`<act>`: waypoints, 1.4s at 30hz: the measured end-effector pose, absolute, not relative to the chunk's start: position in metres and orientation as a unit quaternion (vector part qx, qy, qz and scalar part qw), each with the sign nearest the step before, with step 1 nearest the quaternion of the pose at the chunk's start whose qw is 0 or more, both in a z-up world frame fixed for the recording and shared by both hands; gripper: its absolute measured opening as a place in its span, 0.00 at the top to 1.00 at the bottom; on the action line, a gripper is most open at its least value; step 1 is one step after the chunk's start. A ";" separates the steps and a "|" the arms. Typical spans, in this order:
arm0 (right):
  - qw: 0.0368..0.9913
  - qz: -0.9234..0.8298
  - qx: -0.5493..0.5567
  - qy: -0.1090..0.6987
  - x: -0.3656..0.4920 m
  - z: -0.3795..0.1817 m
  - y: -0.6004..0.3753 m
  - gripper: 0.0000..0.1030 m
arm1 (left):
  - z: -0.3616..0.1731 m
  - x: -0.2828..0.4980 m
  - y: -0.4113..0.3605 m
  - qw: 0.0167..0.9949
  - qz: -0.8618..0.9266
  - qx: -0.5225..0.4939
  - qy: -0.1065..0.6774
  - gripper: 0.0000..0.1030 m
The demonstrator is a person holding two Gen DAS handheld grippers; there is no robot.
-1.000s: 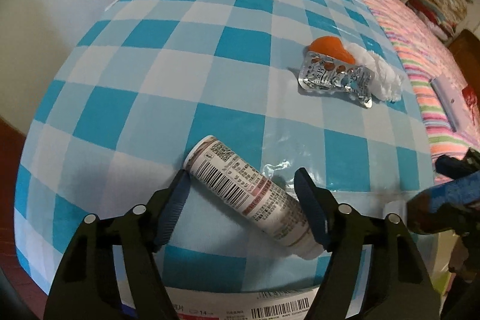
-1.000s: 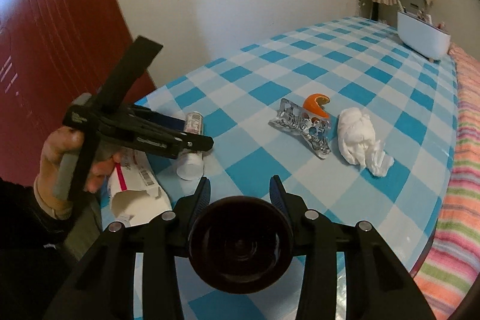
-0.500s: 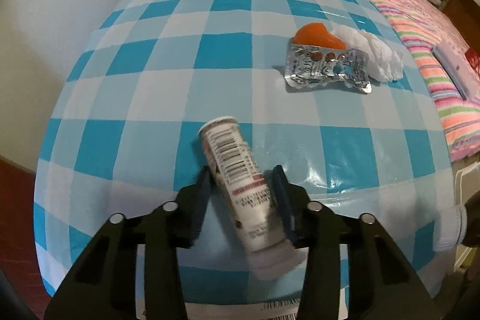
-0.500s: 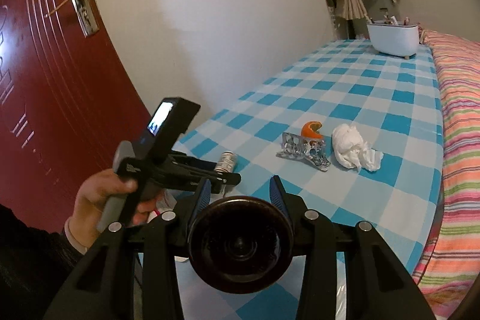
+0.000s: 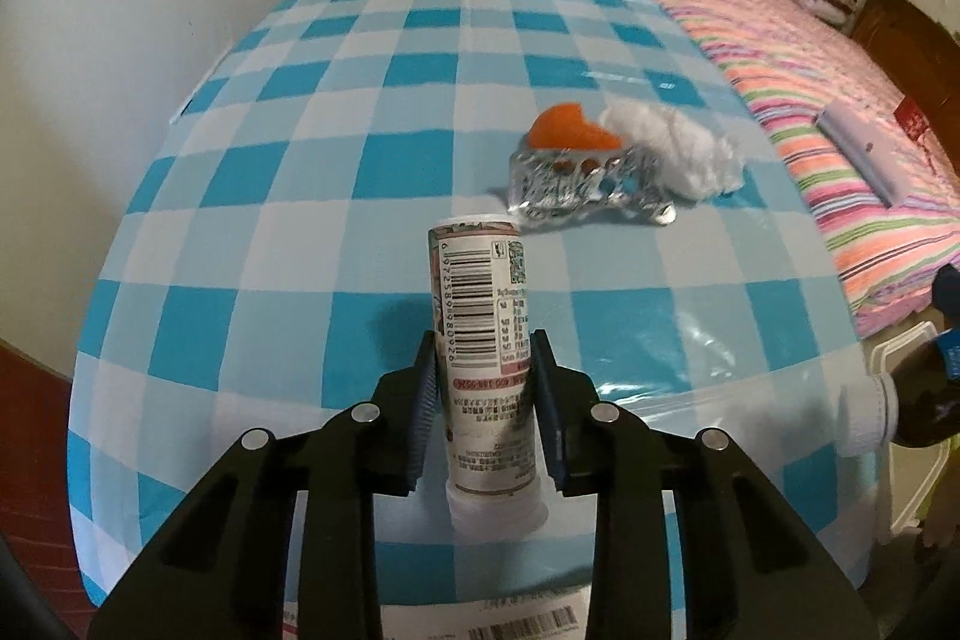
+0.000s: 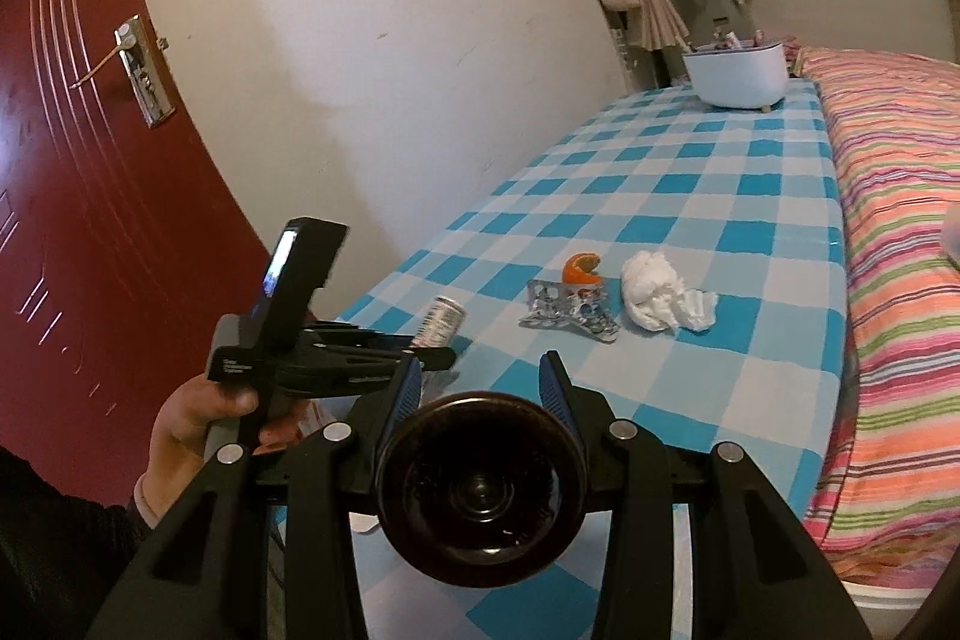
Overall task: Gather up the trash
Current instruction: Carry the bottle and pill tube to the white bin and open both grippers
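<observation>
Closing on a labelled cylindrical tube (image 5: 483, 340), your left tongs (image 5: 483, 388) lift it off the checked worktop (image 5: 360, 100); your right tongs (image 6: 480, 388) clamp a dark round bottle (image 6: 480, 484). Crinkled foil blister (image 5: 576, 184), orange peel (image 5: 567, 133) and tissue (image 5: 678, 142) lie beyond.

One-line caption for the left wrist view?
Left gripper closing its fingers on a labelled tube above the checked tablecloth.

Dim indoor light, kinda warm. Heavy fisheye bend, black corners. Soft shadow left of tube (image 5: 483, 340), glare on tablecloth (image 5: 660, 82) right side, tissue (image 5: 672, 145) blurry.
</observation>
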State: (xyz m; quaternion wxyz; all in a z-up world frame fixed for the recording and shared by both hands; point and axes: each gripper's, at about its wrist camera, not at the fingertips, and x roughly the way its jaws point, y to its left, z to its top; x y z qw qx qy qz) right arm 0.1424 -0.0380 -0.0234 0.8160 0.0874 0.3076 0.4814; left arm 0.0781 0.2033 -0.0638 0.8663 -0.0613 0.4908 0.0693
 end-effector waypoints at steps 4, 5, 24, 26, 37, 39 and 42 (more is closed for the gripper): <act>0.824 0.472 0.090 0.301 0.140 -0.021 -0.046 0.61 | -0.056 0.074 0.196 0.873 0.058 -0.069 0.479 0.72; 0.826 0.469 0.090 0.299 0.139 -0.020 -0.049 0.61 | -0.055 0.074 0.194 0.875 0.055 -0.071 0.476 0.72; 0.867 0.395 0.110 0.285 0.120 -0.019 -0.129 0.61 | -0.028 0.077 0.109 0.892 -0.035 -0.060 0.446 0.72; 0.871 0.385 0.111 0.283 0.116 -0.018 -0.138 0.61 | -0.025 0.078 0.096 0.893 -0.049 -0.055 0.445 0.72; 0.895 0.328 0.125 0.277 0.096 -0.021 -0.191 0.61 | -0.015 0.074 0.022 0.890 -0.126 -0.031 0.436 0.72; 0.899 0.317 0.126 0.276 0.094 -0.022 -0.198 0.61 | -0.014 0.072 0.009 0.890 -0.139 -0.025 0.434 0.72; 0.905 0.295 0.131 0.276 0.089 -0.024 -0.211 0.61 | -0.012 0.068 -0.008 0.888 -0.157 -0.022 0.431 0.72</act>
